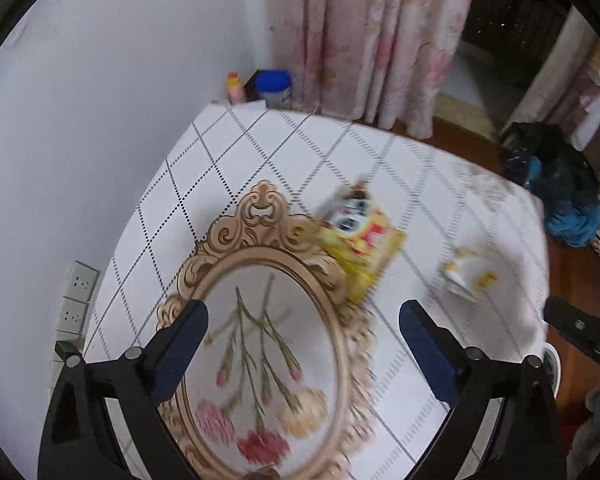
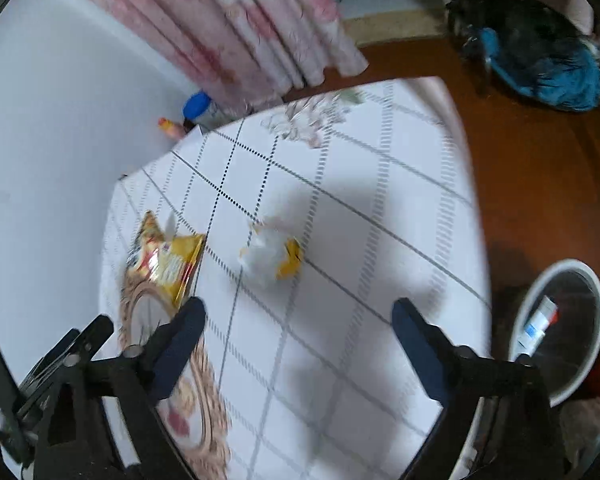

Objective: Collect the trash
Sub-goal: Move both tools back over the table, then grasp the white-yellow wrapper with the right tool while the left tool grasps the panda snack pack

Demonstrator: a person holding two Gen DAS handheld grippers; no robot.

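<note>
A yellow snack wrapper [image 1: 360, 236] [image 2: 166, 262] lies on the checked tablecloth, its edge over the ornate oval tray [image 1: 260, 320]. Farther right lies a crumpled white and yellow wrapper [image 1: 466, 274] [image 2: 270, 252]. My left gripper [image 1: 304, 316] hangs open above the tray, nothing between its fingers. My right gripper [image 2: 296, 316] is also open and empty, a little short of the crumpled wrapper. A round white bin [image 2: 560, 332] stands on the floor at the table's right, with a tube-like box inside it.
The oval tray [image 2: 188, 400] has a floral centre and a carved rim. A blue-lidded jar [image 1: 274, 88] and a small bottle [image 1: 235, 88] stand at the far corner by the pink curtain. A dark and blue bag [image 2: 540, 52] lies on the wooden floor. Wall sockets [image 1: 78, 292] sit on the left.
</note>
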